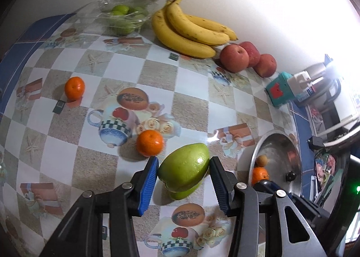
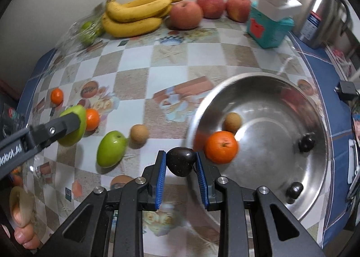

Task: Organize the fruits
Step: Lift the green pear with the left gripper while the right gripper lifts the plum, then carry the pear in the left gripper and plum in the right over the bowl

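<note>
We clamp a green fruit (image 1: 184, 167) in the left gripper (image 1: 183, 175) and a dark fruit (image 2: 181, 161) in the right gripper (image 2: 181, 168), lifted to sort toward the steel bowl (image 2: 315, 189) at lower right.

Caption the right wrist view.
Right gripper holds a dark fruit beside the steel bowl; left gripper grips a green mango.

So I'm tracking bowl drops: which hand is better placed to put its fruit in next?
Right. Its gripper holds the dark fruit at the bowl's rim; the left gripper grips a green fruit farther off.
</note>
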The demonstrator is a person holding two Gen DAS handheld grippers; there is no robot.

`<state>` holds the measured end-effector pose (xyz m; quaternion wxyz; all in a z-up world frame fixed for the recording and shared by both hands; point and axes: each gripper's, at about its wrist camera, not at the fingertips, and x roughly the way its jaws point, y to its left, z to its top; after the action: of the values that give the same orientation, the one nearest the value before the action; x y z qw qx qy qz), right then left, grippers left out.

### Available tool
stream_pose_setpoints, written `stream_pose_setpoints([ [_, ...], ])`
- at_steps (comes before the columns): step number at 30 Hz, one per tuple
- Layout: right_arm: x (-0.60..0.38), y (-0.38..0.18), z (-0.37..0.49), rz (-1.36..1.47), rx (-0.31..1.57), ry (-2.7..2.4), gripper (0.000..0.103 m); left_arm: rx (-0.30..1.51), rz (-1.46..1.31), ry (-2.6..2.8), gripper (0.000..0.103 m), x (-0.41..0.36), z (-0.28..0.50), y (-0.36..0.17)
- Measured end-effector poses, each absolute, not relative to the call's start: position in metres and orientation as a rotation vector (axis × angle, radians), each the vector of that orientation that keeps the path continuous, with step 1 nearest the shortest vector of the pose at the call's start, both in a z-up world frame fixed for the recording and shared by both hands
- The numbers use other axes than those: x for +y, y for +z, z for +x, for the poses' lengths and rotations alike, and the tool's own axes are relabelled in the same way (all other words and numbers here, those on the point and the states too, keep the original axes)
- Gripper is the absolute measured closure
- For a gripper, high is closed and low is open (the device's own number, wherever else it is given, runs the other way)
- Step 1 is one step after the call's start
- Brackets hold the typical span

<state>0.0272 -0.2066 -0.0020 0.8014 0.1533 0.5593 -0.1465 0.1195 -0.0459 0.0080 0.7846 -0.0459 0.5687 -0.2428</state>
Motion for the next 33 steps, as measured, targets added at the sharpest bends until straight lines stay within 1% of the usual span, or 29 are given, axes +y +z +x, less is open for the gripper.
stream_pose_setpoints([
  [14,-0.275,0.006,-0.009,0.479,1.15,-0.456,0.076,1.211,0.007,-0.62,0.053,-0.089,0.09,0.015],
  [33,-0.318,-0.003,-0.04,0.53,1.141,-0.605,0.075,1.199,0.187,-0.758,0.053,-0.148,0.038,0.014],
])
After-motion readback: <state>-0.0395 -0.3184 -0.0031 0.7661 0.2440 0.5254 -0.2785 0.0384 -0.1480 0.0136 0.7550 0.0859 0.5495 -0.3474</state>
